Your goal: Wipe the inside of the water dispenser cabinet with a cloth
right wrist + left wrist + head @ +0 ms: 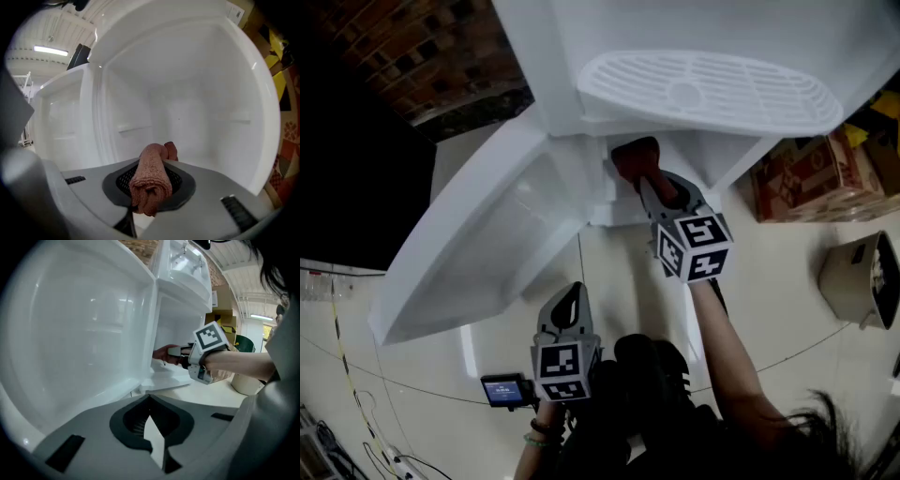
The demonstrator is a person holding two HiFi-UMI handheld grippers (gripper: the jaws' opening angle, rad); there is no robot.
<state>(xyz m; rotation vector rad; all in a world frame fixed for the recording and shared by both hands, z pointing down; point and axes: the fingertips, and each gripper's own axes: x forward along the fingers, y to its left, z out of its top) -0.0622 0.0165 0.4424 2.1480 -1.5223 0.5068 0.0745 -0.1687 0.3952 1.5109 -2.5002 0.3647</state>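
The white water dispenser's cabinet [652,202] stands with its door [478,244] swung out to the left, below the ribbed drip tray [703,89]. My right gripper [652,183] reaches into the cabinet mouth, shut on a rolled reddish-brown cloth [633,155]. In the right gripper view the cloth [151,180] fills the jaws of that gripper [152,161], in front of the bare white back wall [187,108]. My left gripper [567,309] hangs lower, apart from the cabinet, shut on nothing. Its own view shows the door [79,333], the right gripper [176,352] and the cloth [161,354].
Cardboard boxes [806,178] and a beige bin [862,281] stand to the right of the dispenser. A small screen device [504,389] sits by my left hand. Cables [356,412] run over the floor at lower left, below a dark panel [347,187].
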